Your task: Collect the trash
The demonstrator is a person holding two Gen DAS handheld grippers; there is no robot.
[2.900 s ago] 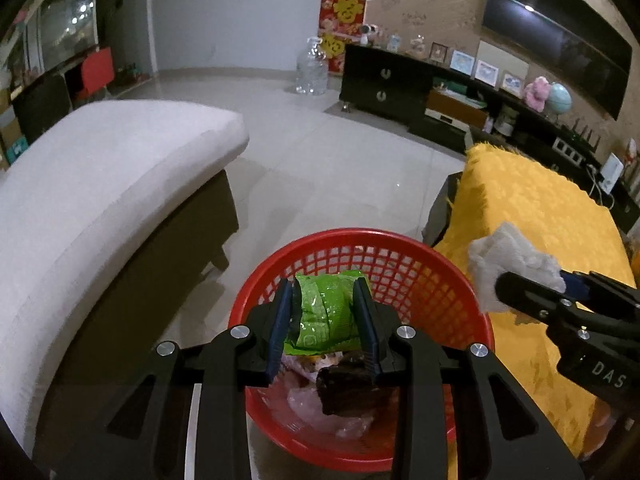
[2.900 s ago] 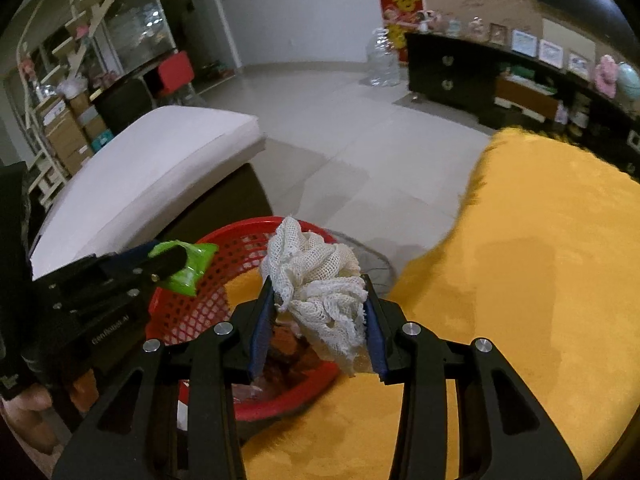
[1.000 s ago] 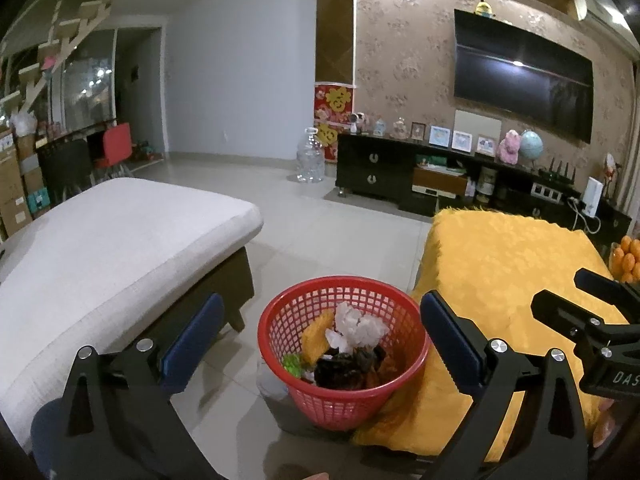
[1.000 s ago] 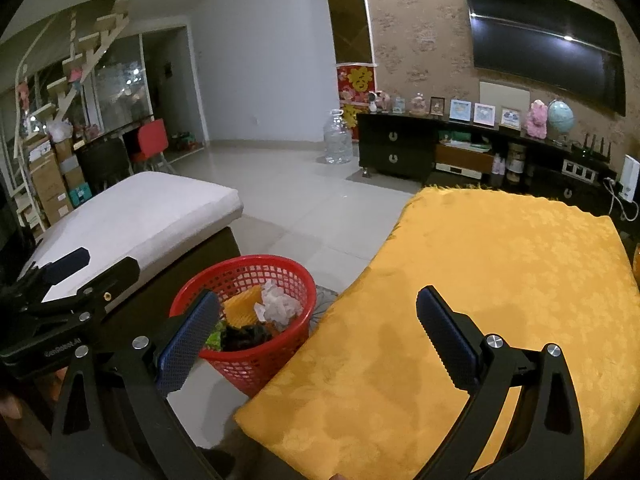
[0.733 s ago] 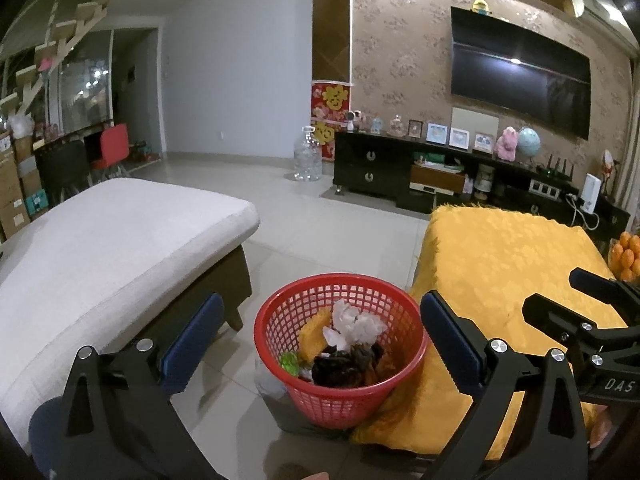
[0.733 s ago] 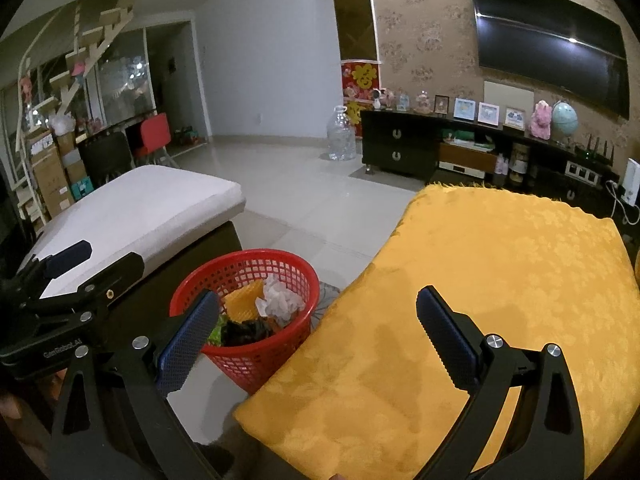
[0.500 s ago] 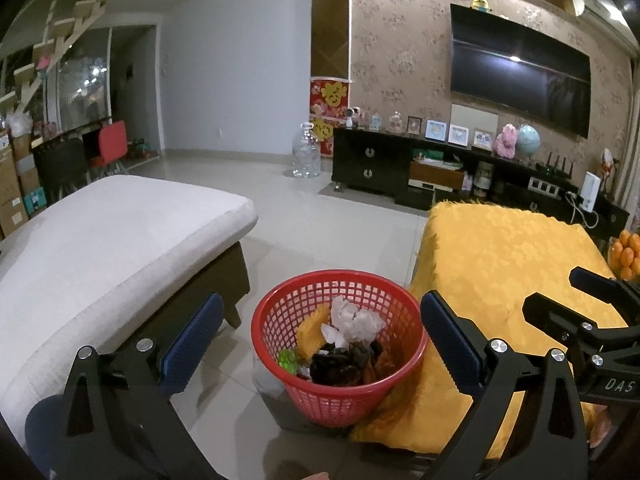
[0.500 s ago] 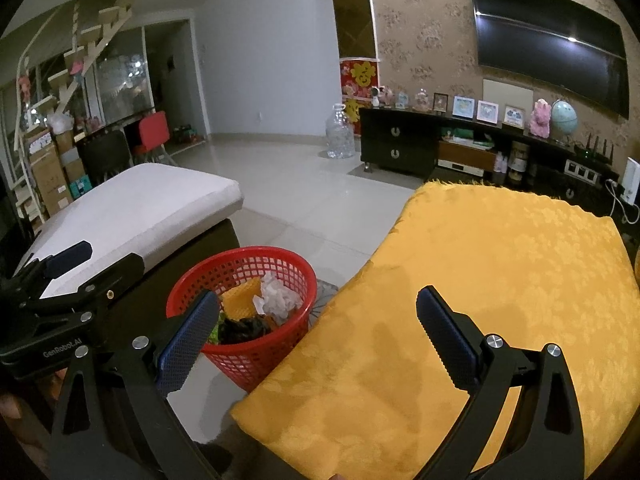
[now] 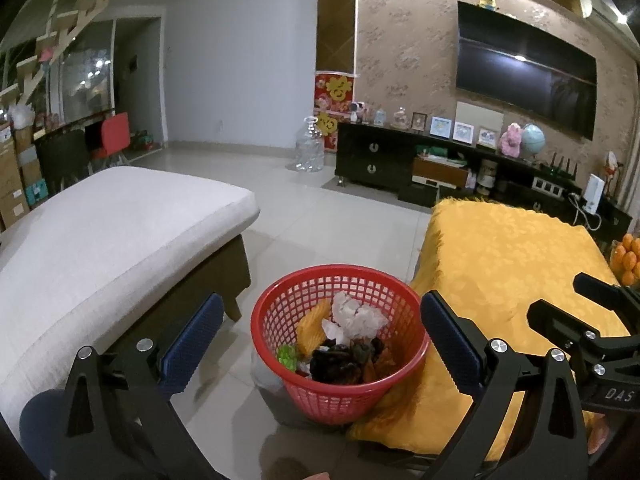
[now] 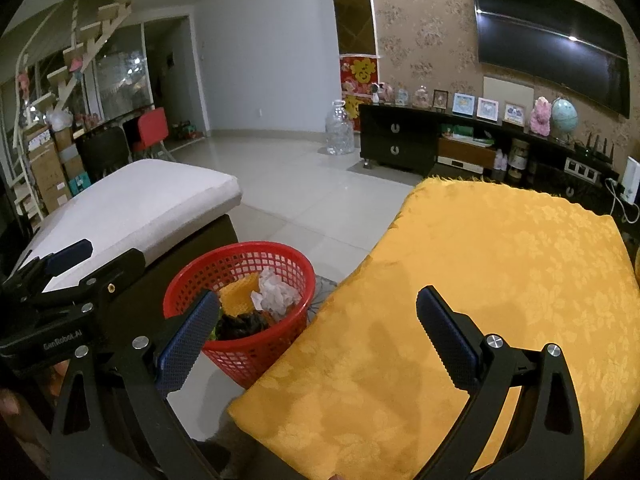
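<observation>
Both grippers hang with their jaws spread wide and hold nothing. From the left gripper (image 9: pixel 320 332) the red basket (image 9: pixel 280 300) lies straight ahead and below, framed between its two fingers, so this hand is the nearer one to it. From the right gripper (image 10: pixel 316 328) the same basket (image 10: pixel 188 280) lies ahead to the left, partly behind the left finger, and under this gripper is mostly the yellow cloth (image 10: pixel 500 280) on the table.

Inside the basket I see a white crumpled paper (image 9: pixel 356 316), an orange piece (image 9: pixel 310 326), dark scraps (image 9: pixel 340 364) and a small green wrapper (image 9: pixel 287 354). The basket is round, so it has no long axis to mind. It stands on the tiled floor (image 9: pixel 320 216) and touches the hanging edge of the cloth on its right side. The sofa (image 9: pixel 100 240) is close on its left.

No loose trash shows on the cloth or on the floor, so I judge the collecting is nearly done or done. Open room is in front of the basket and above the cloth. The gap between sofa and table is narrow.
</observation>
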